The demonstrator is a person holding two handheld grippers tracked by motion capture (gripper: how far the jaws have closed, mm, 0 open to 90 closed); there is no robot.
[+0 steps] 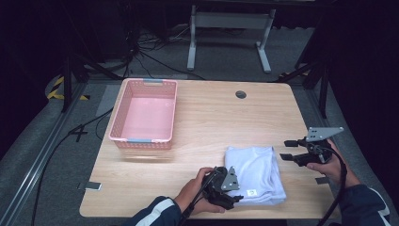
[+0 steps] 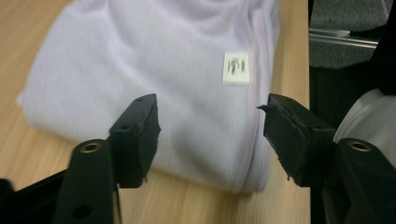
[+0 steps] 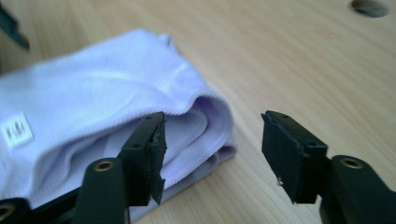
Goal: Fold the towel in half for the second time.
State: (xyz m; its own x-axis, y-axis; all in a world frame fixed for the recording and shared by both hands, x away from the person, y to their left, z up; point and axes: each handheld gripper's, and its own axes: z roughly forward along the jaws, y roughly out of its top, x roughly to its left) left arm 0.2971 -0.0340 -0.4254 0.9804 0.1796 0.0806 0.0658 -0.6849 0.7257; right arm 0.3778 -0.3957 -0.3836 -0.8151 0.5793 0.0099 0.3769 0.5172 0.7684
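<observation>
Near the front edge of the table, the left hand-held gripper point(image 1: 229, 188) sits low at the near left corner of a folded white cotton garment point(image 1: 255, 174), its jaws spread wide and holding nothing. Its own view shows the jaws bracketing the garment's near folded edge point(image 2: 154, 88), with a small white printed label point(image 2: 236, 68) lying just beyond and between them; whether the jaw tips touch the cloth I cannot tell. The right hand-held gripper point(image 1: 292, 149) hovers off the garment's right side, toward the right edge of the table, also wide open and empty. In its view the stacked folds of the garment's corner point(image 3: 140, 93) lie ahead and to the left of the jaws, the left jaw overlapping the cloth in the picture, the right jaw over bare wood.

The garment lies in the front right part of the table, its long axis running from the front edge toward the back. It lies straight ahead of the left hand-held gripper, which looks the nearer; the right one stands just beside it.

Well apart, toward the back left corner, stands an empty pink perforated plastic basket point(image 1: 118, 123). The light wooden table point(image 1: 211, 122) has a round cable hole point(image 1: 241, 94) near its back edge. Beyond it are grey floor point(image 1: 56, 141), black cables point(image 1: 155, 59), and a white metal frame point(image 1: 230, 33) against darkness.
</observation>
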